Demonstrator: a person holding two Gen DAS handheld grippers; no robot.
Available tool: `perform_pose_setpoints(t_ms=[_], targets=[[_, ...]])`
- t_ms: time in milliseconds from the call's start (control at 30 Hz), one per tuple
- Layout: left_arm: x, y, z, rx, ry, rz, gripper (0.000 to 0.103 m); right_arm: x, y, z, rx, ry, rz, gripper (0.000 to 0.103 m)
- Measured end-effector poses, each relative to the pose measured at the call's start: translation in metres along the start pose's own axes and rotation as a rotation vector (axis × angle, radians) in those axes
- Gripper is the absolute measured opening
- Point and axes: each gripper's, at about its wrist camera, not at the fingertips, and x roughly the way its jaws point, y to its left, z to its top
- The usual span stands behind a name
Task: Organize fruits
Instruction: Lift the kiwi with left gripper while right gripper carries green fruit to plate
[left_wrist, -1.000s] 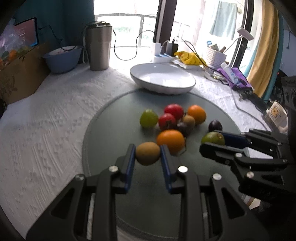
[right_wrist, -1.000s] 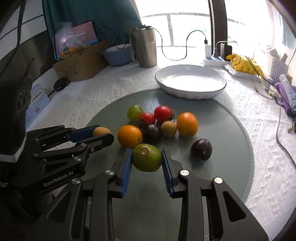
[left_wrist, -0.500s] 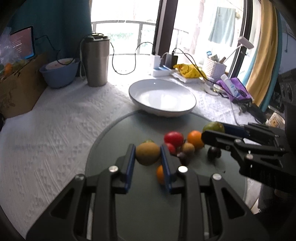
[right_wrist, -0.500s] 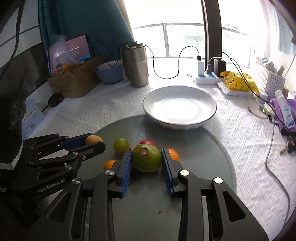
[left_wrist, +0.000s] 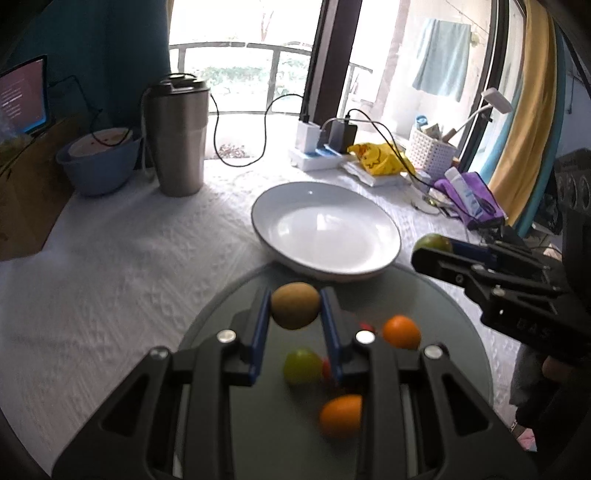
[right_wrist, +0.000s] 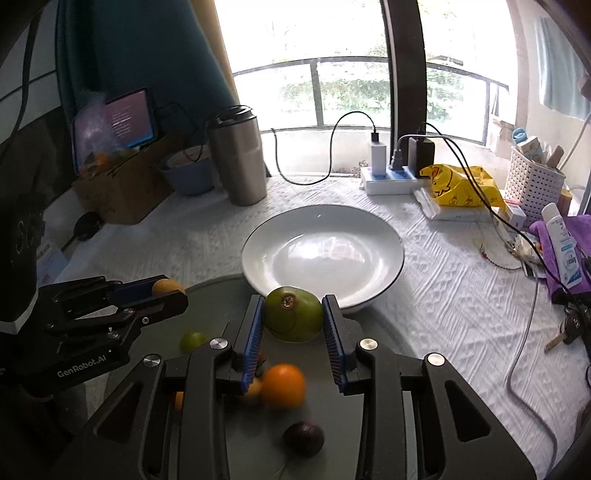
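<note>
Blurred oranges (left_wrist: 341, 415) behind fruit-clamping tongs (left_wrist: 295, 306)

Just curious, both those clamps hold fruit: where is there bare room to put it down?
The white bowl is empty. The tablecloth between it and the steel tumbler is bare too. Crowded: the grey mat near the oranges, and the right edge by the basket.

"genrobot.ai" stands in pale letters on the side of the left gripper (right_wrist: 168, 291), seen from the right wrist. the tablet (right_wrist: 127, 120) screen shows lines of text too small to read. the tube (right_wrist: 565, 247) carries blue print that cannot be made out. nothing else is legible.
</note>
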Motion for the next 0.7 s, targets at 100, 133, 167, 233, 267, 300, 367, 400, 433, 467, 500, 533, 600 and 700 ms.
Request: perform_pose_setpoints(t_ms=[100,133,167,233,267,300,367,400,433,467,500,533,600,700], targets=[[0.009,0.002,0.011,-0.006,-0.002,-0.013,0.028,0.008,-0.007,0.008,0.001,-0.006,-0.005,0.034],[0.013,0.002,0.015,-0.009,-0.003,-0.021,0.028,0.01,-0.009,0.01,0.002,-0.009,-0.006,0.034],[0.016,0.002,0.018,-0.008,-0.004,-0.024,0.028,0.012,-0.011,0.012,0.001,-0.012,-0.007,0.034],[0.022,0.001,0.025,-0.003,-0.006,-0.03,0.028,0.017,-0.015,0.017,-0.001,-0.016,-0.01,0.034],[0.026,0.001,0.027,-0.002,-0.004,-0.034,0.028,0.02,-0.017,0.019,-0.001,-0.018,-0.011,0.034],[0.03,0.002,0.031,-0.006,-0.002,-0.041,0.028,0.023,-0.019,0.021,0.0,-0.019,-0.011,0.034],[0.037,0.002,0.035,-0.007,0.003,-0.049,0.028,0.028,-0.023,0.025,0.002,-0.019,-0.015,0.034],[0.04,0.002,0.038,-0.007,0.005,-0.051,0.028,0.031,-0.025,0.027,0.002,-0.019,-0.017,0.034],[0.045,0.002,0.041,-0.005,0.006,-0.052,0.028,0.033,-0.026,0.029,0.002,-0.018,-0.019,0.034],[0.048,0.002,0.044,-0.004,0.008,-0.055,0.028,0.036,-0.028,0.031,0.003,-0.017,-0.021,0.034],[0.053,0.003,0.047,-0.002,0.012,-0.06,0.028,0.039,-0.029,0.033,0.004,-0.015,-0.021,0.034],[0.057,0.004,0.049,-0.001,0.017,-0.064,0.028,0.043,-0.031,0.035,0.006,-0.011,-0.02,0.034],[0.065,0.004,0.053,0.0,0.029,-0.065,0.028,0.052,-0.034,0.038,0.008,-0.001,-0.018,0.034],[0.08,0.006,0.057,-0.002,0.05,-0.069,0.028,0.068,-0.037,0.042,0.01,0.028,-0.005,0.034]])
